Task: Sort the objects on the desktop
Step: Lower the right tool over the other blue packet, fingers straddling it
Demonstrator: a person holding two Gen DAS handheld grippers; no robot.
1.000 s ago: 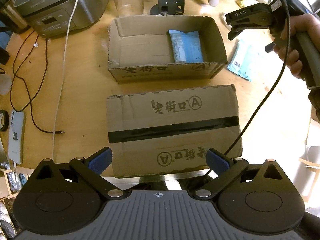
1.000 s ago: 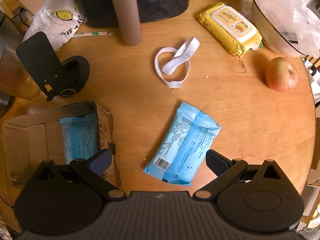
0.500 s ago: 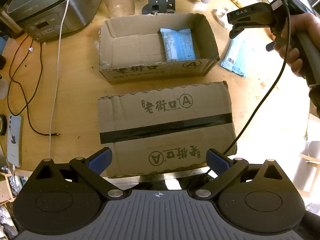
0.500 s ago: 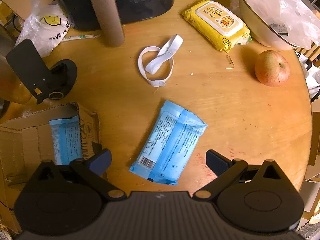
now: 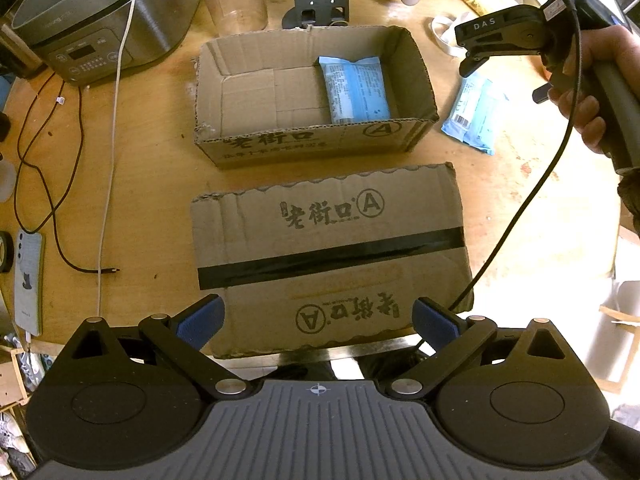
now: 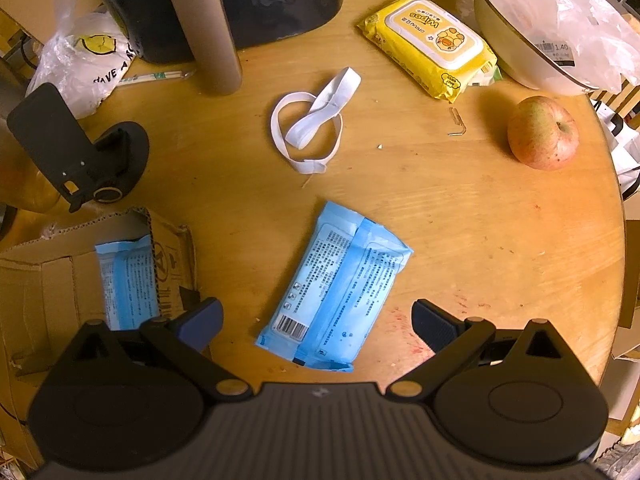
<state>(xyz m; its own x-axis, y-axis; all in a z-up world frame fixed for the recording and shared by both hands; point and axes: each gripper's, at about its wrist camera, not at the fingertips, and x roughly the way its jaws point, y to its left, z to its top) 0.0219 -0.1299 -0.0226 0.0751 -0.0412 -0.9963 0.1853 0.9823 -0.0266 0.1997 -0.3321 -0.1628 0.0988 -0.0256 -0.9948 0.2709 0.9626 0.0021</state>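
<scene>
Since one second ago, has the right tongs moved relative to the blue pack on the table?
Yes. In the right wrist view, the right tongs now straddles the near end of the blue pack, and the apple sits lower: it went forward.

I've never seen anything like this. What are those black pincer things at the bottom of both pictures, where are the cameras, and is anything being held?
There is no robot here: a person holds a handheld two-finger gripper in each hand, each with a wide-angle camera looking along its fingers. One picture comes from the left gripper, the other from the right gripper. Both are open and hold nothing. The left view shows a closed taped box, an open cardboard box with a blue packet inside, and the person's right hand. The right gripper hangs over a second blue packet lying on the wooden table. Nearby lie a white band, yellow wipes and an apple.
</scene>
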